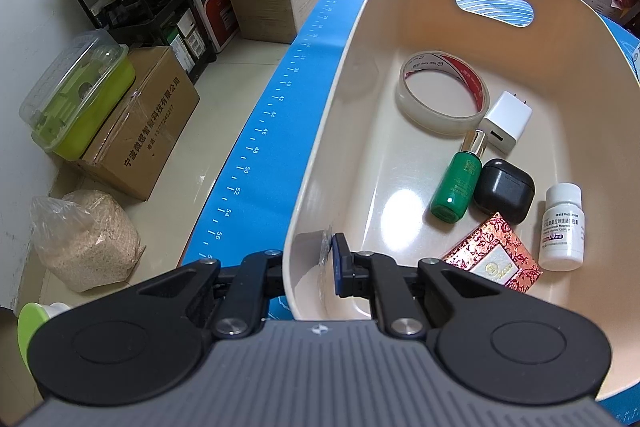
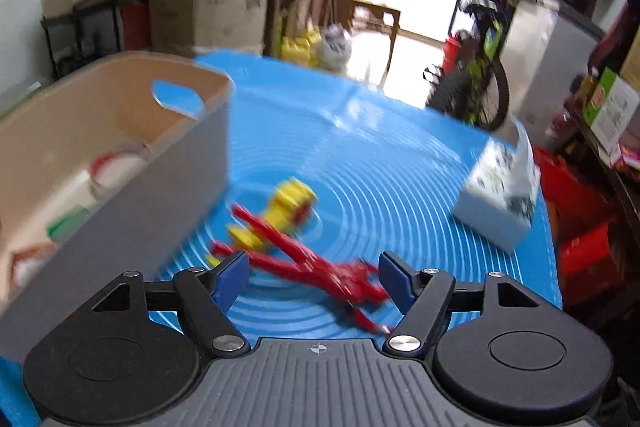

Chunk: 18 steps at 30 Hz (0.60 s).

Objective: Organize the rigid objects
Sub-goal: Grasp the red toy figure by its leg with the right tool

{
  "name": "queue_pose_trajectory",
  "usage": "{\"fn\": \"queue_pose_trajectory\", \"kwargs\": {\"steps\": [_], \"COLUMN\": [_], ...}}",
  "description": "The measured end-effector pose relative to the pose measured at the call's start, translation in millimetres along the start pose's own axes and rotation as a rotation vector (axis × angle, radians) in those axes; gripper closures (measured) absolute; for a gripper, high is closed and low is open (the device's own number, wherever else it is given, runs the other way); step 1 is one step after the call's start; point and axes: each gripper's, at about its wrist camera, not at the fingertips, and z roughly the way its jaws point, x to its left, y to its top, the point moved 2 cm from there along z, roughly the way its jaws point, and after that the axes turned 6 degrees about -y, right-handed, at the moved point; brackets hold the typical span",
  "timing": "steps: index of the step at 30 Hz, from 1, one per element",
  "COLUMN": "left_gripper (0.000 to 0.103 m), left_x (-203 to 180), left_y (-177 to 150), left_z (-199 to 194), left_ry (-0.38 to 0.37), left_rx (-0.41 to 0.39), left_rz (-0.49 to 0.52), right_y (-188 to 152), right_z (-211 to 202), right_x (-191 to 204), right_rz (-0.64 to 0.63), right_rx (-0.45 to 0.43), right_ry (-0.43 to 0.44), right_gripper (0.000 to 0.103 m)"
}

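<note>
A beige bin (image 1: 352, 39) stands on the blue mat. It holds a tape roll (image 1: 442, 93), a white charger (image 1: 506, 121), a green bottle (image 1: 456, 183), a black earbud case (image 1: 504, 191), a white pill bottle (image 1: 562, 227) and a red patterned box (image 1: 494, 253). My left gripper (image 1: 308, 263) is shut on the bin's near wall, one finger inside, one outside. In the blurred right wrist view, my right gripper (image 2: 314, 279) is open above red pliers (image 2: 316, 267) lying on the mat. A yellow toy (image 2: 280, 215) lies just beyond, beside the bin (image 2: 172, 183).
A white tissue pack (image 2: 500, 195) sits on the mat (image 2: 380, 163) at the right. Cardboard boxes (image 1: 136, 131), a green container (image 1: 76, 95), a bag of grain (image 1: 88, 239) and a black shelf are on the floor left of the table. A bicycle (image 2: 480, 75) stands behind.
</note>
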Motion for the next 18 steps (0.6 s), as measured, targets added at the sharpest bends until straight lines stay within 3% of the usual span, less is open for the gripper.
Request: {"fn": "queue_pose_trajectory", "kwargs": {"steps": [5,18], "left_gripper": [0.087,0.087], "left_x": [-1,1], "left_y": [0,-1], "left_z": [0,2], "left_ry": [-0.001,-0.001], "left_rx": [0.001,0.004], "left_rz": [-0.002,-0.003], "right_y": [-15,-30], "right_z": [24,73], "right_x": [-14,-22], "right_rz": [-0.008,0.0], "right_rx": [0.055,0.071], "right_ry": [-0.031,-0.046], "right_gripper": [0.026,0.023]}}
